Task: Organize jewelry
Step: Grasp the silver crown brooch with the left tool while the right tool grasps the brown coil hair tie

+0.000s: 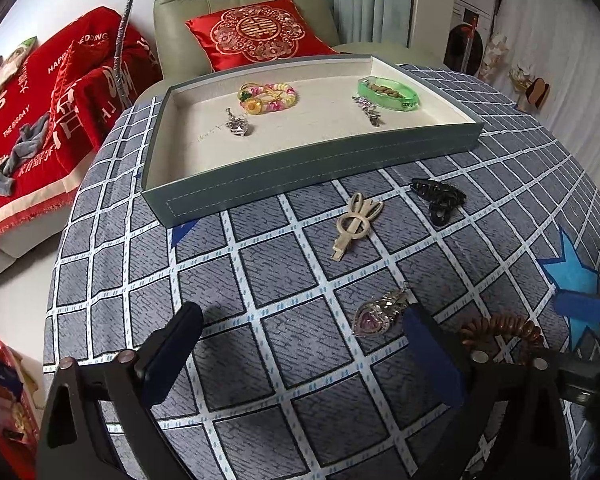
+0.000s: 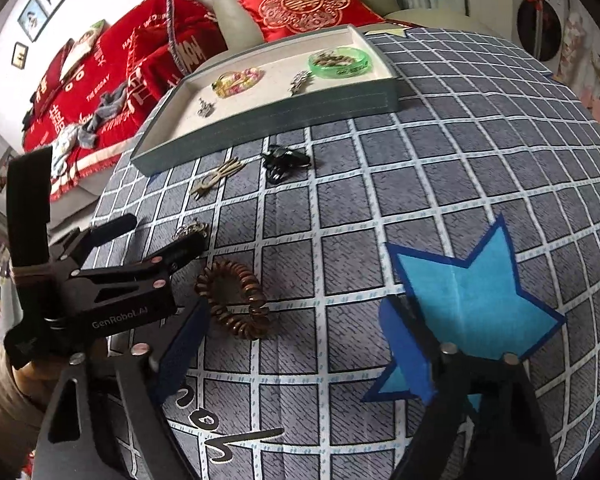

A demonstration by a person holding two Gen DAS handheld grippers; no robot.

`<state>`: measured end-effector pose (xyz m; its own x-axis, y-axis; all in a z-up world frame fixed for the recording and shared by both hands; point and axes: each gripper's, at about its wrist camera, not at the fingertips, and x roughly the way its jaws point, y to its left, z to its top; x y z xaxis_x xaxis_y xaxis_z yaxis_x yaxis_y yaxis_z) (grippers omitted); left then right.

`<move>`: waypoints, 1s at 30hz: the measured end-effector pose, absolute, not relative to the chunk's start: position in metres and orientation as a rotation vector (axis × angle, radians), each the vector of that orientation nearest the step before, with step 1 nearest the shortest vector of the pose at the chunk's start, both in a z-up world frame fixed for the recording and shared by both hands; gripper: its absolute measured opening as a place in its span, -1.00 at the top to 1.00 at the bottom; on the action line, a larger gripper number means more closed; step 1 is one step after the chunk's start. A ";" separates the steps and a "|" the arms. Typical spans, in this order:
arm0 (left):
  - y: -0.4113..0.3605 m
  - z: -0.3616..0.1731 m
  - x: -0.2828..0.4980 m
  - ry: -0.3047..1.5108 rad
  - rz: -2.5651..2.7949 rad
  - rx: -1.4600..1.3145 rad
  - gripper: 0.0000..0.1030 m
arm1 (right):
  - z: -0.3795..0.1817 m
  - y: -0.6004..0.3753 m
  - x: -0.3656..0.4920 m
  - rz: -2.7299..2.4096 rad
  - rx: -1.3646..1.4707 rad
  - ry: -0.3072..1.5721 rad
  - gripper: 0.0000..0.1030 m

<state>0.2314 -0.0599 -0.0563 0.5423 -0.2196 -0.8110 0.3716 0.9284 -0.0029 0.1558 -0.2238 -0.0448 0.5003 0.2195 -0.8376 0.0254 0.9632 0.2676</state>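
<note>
A grey tray with a cream lining holds a beaded bracelet, a green bangle, a silver pendant and a silver clip. On the checked cloth lie a beige hair clip, a black claw clip, a pink heart pendant and a brown coil hair tie. My left gripper is open and empty, its right finger beside the heart pendant. My right gripper is open and empty, with the coil tie just inside its left finger.
The tray shows at the far side in the right wrist view. The table drops off to the left toward a sofa with a red blanket. An armchair with a red cushion stands behind the tray. A blue star is printed on the cloth.
</note>
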 end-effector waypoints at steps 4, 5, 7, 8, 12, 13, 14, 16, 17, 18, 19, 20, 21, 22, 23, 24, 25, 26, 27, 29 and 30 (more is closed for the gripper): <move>-0.064 -0.055 0.230 0.929 -0.358 0.189 -0.95 | -0.045 -0.212 0.159 0.129 0.192 1.036 -0.44; -0.064 -0.054 0.230 0.928 -0.366 0.181 -0.81 | -0.045 -0.209 0.159 0.131 0.175 1.035 -0.38; -0.067 -0.053 0.229 0.928 -0.378 0.182 -0.70 | -0.045 -0.201 0.160 0.125 0.124 1.033 -0.25; -0.069 -0.052 0.228 0.927 -0.387 0.184 -0.60 | -0.045 -0.199 0.159 0.120 0.108 1.032 -0.20; -0.073 -0.051 0.225 0.922 -0.410 0.193 -0.37 | -0.044 -0.197 0.159 0.111 0.080 1.030 0.05; -0.074 -0.051 0.224 0.921 -0.418 0.197 -0.31 | -0.044 -0.196 0.158 0.109 0.066 1.031 0.12; -0.075 -0.050 0.223 0.921 -0.428 0.198 -0.13 | -0.044 -0.194 0.158 0.106 0.056 1.031 0.25; -0.077 -0.049 0.221 0.920 -0.441 0.205 0.18 | -0.045 -0.193 0.157 0.101 0.045 1.031 0.49; -0.078 -0.048 0.220 0.921 -0.445 0.208 0.36 | -0.045 -0.193 0.157 0.100 0.045 1.031 0.60; -0.078 -0.048 0.220 0.921 -0.448 0.211 0.37 | -0.044 -0.194 0.157 0.100 0.050 1.032 0.67; -0.079 -0.048 0.218 0.919 -0.448 0.217 0.37 | -0.044 -0.195 0.157 0.101 0.059 1.032 0.71; -0.079 -0.047 0.218 0.918 -0.448 0.217 0.37 | -0.044 -0.196 0.157 0.104 0.072 1.034 0.72; -0.078 -0.047 0.217 0.919 -0.448 0.213 0.37 | -0.044 -0.197 0.155 0.106 0.082 1.033 0.73; -0.077 -0.047 0.216 0.921 -0.448 0.207 0.37 | -0.043 -0.198 0.154 0.107 0.090 1.032 0.74; -0.075 -0.047 0.215 0.924 -0.448 0.197 0.37 | -0.043 -0.198 0.153 0.107 0.094 1.031 0.75; -0.073 -0.046 0.214 0.925 -0.448 0.189 0.37 | -0.042 -0.199 0.152 0.108 0.100 1.030 0.75; -0.071 -0.045 0.213 0.926 -0.447 0.181 0.37 | -0.040 -0.201 0.151 0.108 0.107 1.027 0.75; -0.069 -0.044 0.212 0.926 -0.447 0.173 0.37 | -0.039 -0.202 0.150 0.109 0.111 1.025 0.75; -0.066 -0.042 0.211 0.925 -0.445 0.165 0.37 | -0.037 -0.204 0.148 0.110 0.118 1.021 0.75; -0.060 -0.038 0.208 0.920 -0.439 0.148 0.37 | -0.034 -0.207 0.146 0.112 0.133 1.016 0.75; -0.057 -0.036 0.207 0.917 -0.436 0.139 0.37 | -0.033 -0.209 0.145 0.113 0.146 1.015 0.75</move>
<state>0.2074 -0.0573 -0.0358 0.5279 -0.3052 -0.7926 0.4221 0.9041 -0.0670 0.1451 -0.2090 -0.0329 0.5232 0.1619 -0.8367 -0.0268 0.9844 0.1737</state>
